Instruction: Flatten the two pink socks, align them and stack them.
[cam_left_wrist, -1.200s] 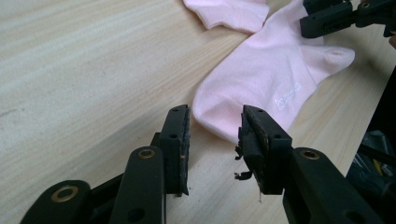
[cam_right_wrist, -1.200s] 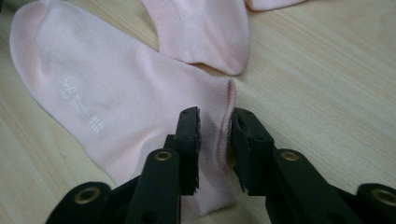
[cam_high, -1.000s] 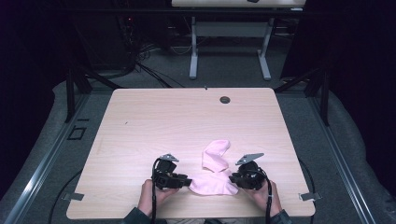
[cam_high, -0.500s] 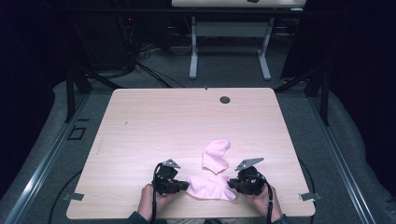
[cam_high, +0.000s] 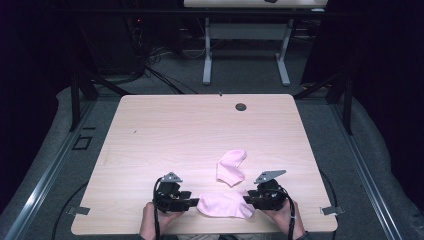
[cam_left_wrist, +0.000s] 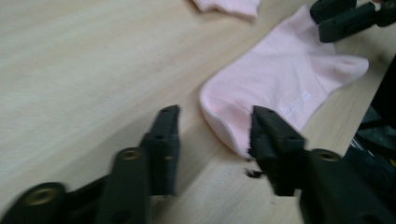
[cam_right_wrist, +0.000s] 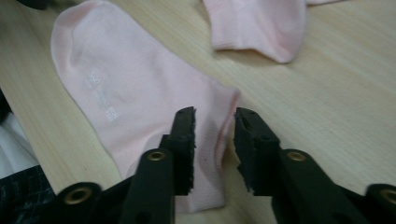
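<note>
A flat pink sock (cam_high: 225, 205) lies at the table's (cam_high: 165, 130) near edge, a 2nd sock (cam_high: 231, 166) just beyond. The left gripper (cam_left_wrist: 212, 128) stands open at its toe; the right gripper (cam_right_wrist: 215, 121), jaws parted, seemingly straddles its cuff.

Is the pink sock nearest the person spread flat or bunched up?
Spread flat. The pink sock lies stretched on the table between the left gripper and right gripper.
</note>
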